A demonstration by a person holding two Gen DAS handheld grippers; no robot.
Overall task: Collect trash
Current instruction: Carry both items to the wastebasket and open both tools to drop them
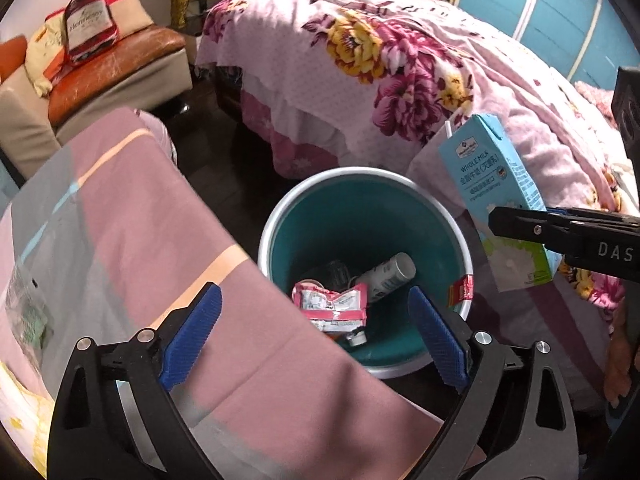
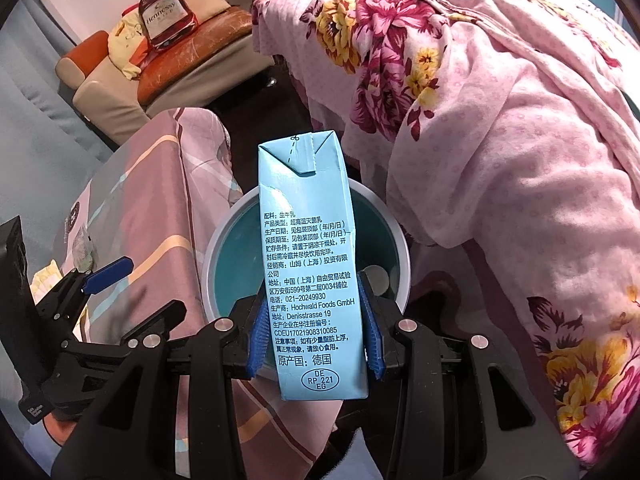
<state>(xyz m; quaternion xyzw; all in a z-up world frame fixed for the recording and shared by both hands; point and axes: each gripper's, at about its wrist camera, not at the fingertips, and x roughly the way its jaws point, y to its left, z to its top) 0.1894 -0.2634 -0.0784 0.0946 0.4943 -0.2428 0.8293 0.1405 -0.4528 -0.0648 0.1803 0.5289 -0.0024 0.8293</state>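
Below your fingers sits the teal trash bin, already holding a tube, a crumpled pink wrapper and other scraps. Your right gripper pinches the blue whole-milk carton above the bin's rim, not yet dropped. Your left gripper hangs over the bin, fingers spread wide, nothing between them.

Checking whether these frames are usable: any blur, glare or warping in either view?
Left wrist view: strong fisheye bending, dark corners, pink cloth blurred with pale glare; milk carton sharp. Right wrist view: carton print crisp, bin dim behind it, edges warped.
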